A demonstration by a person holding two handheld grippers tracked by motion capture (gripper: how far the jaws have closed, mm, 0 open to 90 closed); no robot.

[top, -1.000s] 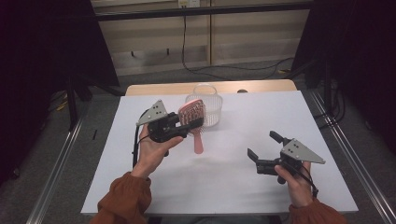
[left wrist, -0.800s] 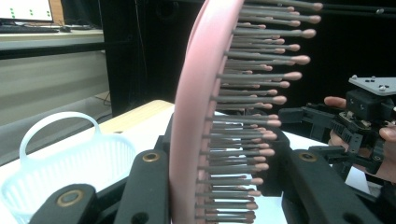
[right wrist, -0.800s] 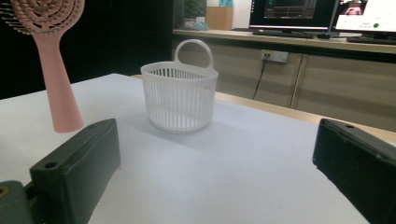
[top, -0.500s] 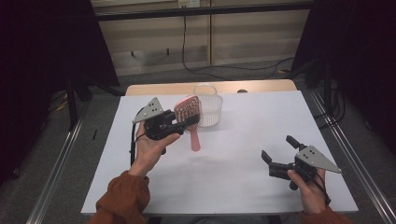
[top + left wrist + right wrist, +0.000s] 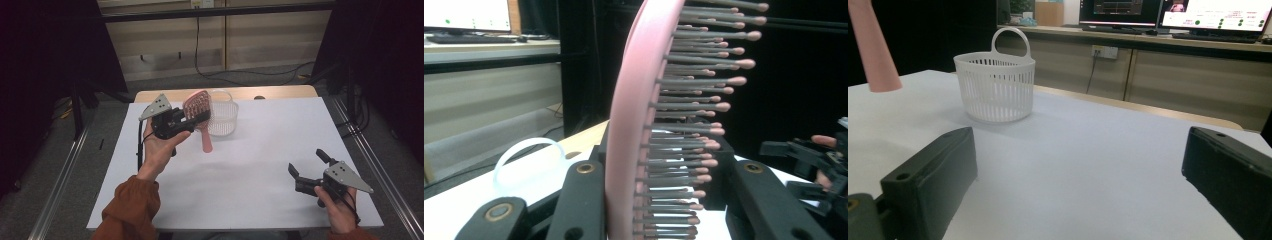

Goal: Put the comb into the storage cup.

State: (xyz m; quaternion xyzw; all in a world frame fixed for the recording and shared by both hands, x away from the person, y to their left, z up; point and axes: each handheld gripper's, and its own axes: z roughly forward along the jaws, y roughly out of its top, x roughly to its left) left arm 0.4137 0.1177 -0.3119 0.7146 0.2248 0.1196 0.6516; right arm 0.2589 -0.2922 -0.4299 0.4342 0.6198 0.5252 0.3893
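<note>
My left gripper (image 5: 186, 121) is clamped on the pink hairbrush (image 5: 198, 111), one jaw against the smooth back of its head and the other against the bristle side, as the left gripper view shows close up with the brush head (image 5: 644, 120) standing upright between the two black jaws. From the high view I see the brush held up off the white table (image 5: 250, 165), head upward and tilted toward the far edge, its handle pointing down toward the tabletop without clearly touching it. Just beside the brush, on its right, stands the white slatted basket (image 5: 222, 116) with a loop handle, near the far edge of the table; I cannot tell whether brush and basket touch. My right gripper (image 5: 309, 169) sits low over the near right part of the table, well apart from the brush, its jaws spread wide with nothing between them. In the right gripper view the basket (image 5: 994, 89) stands on the table ahead, and the tip of the pink handle (image 5: 873, 47) hangs at the upper left.
</note>
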